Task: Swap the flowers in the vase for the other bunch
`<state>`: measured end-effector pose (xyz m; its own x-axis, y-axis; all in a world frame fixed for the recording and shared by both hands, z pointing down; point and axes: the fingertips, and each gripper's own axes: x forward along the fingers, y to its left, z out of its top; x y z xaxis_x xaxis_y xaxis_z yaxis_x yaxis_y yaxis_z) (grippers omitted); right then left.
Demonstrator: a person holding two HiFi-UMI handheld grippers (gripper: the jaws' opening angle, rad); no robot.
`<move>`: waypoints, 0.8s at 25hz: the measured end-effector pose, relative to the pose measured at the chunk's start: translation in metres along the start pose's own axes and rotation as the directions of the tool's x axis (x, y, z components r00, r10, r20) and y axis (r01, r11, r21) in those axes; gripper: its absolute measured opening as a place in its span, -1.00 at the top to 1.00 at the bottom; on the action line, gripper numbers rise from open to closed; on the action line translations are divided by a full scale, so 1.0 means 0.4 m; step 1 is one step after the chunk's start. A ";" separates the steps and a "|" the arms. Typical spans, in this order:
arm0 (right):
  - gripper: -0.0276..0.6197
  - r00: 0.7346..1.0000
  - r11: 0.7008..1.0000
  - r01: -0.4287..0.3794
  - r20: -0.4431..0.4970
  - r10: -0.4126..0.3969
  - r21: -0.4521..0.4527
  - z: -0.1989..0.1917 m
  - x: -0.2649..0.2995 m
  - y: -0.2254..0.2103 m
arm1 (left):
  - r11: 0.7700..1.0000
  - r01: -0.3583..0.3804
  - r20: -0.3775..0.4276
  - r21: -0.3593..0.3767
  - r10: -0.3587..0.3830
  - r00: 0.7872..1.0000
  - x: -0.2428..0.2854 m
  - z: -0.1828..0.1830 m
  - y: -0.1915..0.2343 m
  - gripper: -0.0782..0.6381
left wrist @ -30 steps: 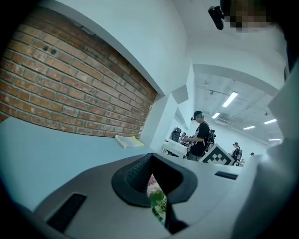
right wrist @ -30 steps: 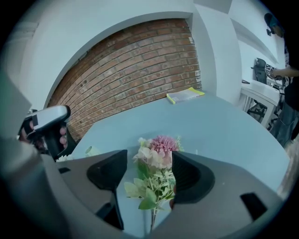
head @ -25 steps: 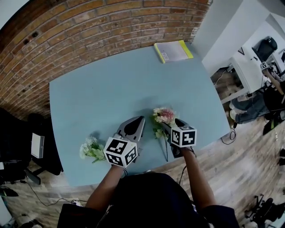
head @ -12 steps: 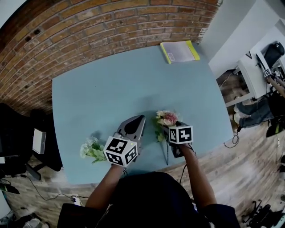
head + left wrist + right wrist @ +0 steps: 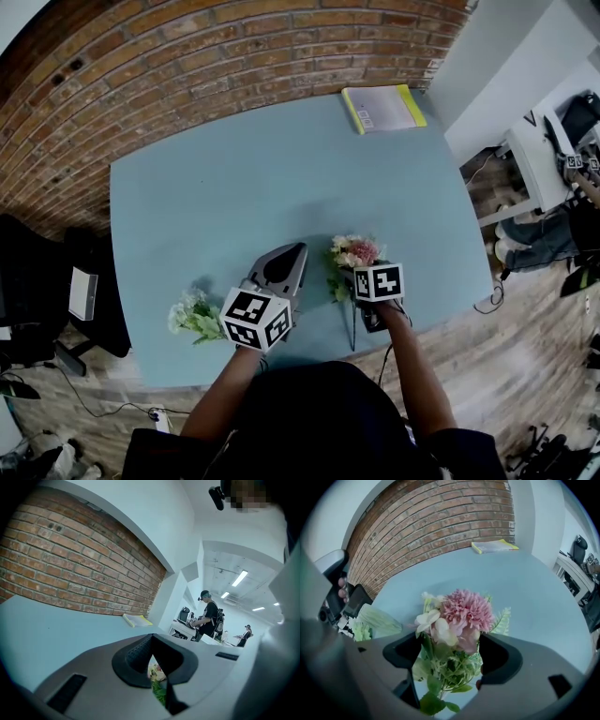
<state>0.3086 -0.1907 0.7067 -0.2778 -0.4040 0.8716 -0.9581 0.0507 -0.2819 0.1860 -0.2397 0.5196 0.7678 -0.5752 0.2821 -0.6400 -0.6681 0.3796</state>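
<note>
1. Far left, near the front edge of the blue table (image 5: 234, 187), the white-and-green bunch (image 5: 190, 316) is just lying there on its side, nothing touching it.
2. Next over is the left gripper (image 5: 298, 251), pointing out across the table, close beside that bunch. Its jaws are clamped tip to tip with nothing pinched between them; you only get a peek of flowers farther off through the little gap.
3. Then the pink bunch (image 5: 353, 251), heads pointing away from the person, stem running back under the right gripper (image 5: 451, 646). Those jaws have just been opening and now sit wide on either side of the foliage. Looks let go rather than squeezed to me, with the bunch sitting in the gap.
4. Way off at the far right corner there's a yellow-edged book (image 5: 384, 108), up by the brick wall (image 5: 187, 66).
</note>
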 end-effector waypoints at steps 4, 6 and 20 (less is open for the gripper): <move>-0.21 1.000 1.000 0.003 -0.018 -0.003 -0.007 -0.005 0.012 -0.004 | 1.000 -0.009 -0.004 -0.005 0.009 1.000 0.000 -0.008 0.005 0.77; -0.22 0.999 1.000 0.007 -0.031 -0.007 -0.011 -0.007 0.017 -0.004 | 1.000 -0.012 -0.004 -0.009 0.012 1.000 -0.001 -0.011 0.008 0.77; -0.50 0.991 0.996 0.078 -0.103 -0.081 -0.036 -0.025 0.055 -0.014 | 0.999 -0.030 0.003 -0.024 0.030 1.000 -0.001 -0.008 0.026 0.77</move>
<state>0.3071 -0.1909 0.7314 -0.2050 -0.3109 0.9281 -0.9787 0.0518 -0.1989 0.1791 -0.2449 0.5261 0.7481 -0.5964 0.2909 -0.6618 -0.6390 0.3920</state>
